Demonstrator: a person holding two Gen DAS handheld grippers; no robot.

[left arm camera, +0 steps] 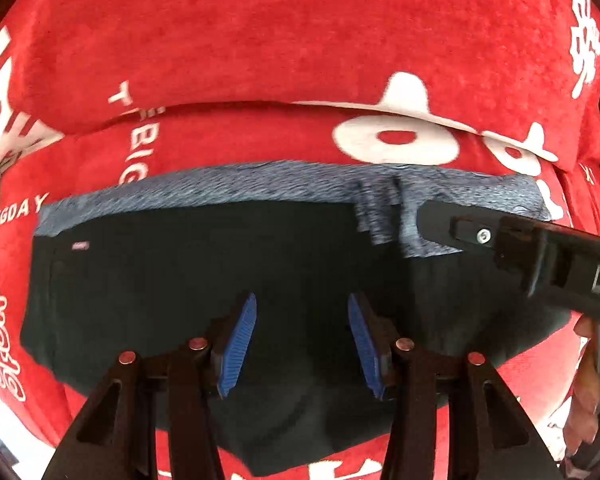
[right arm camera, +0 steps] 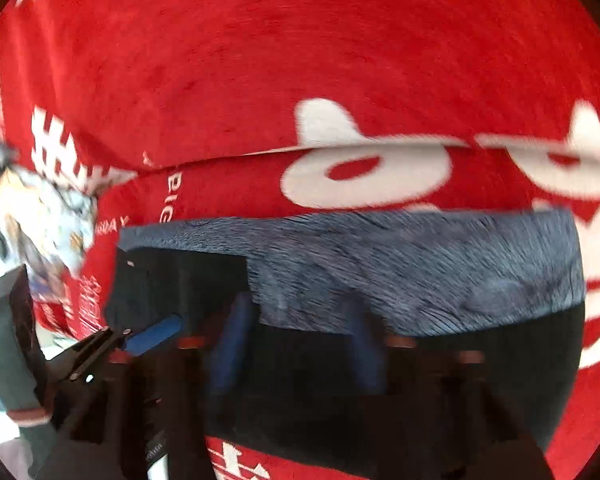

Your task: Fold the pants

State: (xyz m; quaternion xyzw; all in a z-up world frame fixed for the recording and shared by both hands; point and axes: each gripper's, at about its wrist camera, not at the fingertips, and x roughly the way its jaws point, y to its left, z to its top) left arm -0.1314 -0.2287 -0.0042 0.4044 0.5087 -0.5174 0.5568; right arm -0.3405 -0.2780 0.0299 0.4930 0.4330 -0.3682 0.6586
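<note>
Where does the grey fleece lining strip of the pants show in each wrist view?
Left wrist: grey lining strip spans the middle, above the black pants.
Right wrist: grey lining strip centre-right, wider, blurred.
Shared landmark: white ring print on the red cloth, above the strip.

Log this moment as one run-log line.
stage: mid-fold | pants: folded, grey lining showing, on red cloth | left gripper: open | right gripper: open, blurred
</note>
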